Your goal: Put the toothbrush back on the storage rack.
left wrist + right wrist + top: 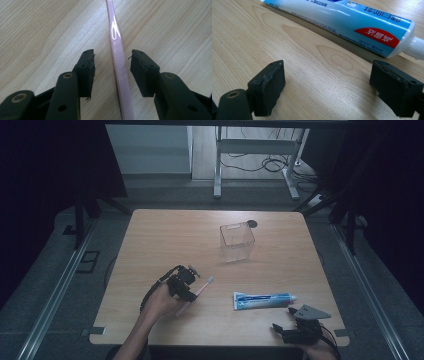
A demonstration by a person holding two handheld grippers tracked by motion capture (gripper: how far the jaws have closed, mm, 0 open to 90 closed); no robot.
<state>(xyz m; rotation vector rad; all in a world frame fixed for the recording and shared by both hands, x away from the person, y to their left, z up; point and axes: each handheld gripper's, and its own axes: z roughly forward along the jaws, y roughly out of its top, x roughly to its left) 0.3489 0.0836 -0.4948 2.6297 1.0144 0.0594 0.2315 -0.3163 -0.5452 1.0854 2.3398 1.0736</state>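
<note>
Wood table (150, 235), dim room behind. Straddling pink toothbrush (118, 57) w/ left gripper (112, 67), pads not touching yet; light, stiff, slick, best pinched mid-handle. Idling right gripper (327, 85), wide apart, nothing between.

Lab: dark-curtained test table (150, 235)

The desk (50, 30) is pale matt wood grain. The pink toothbrush (117, 52) is glossy plastic, the toothpaste tube (352, 20) smooth and shiny, the far box (237, 241) clear plastic.
</note>
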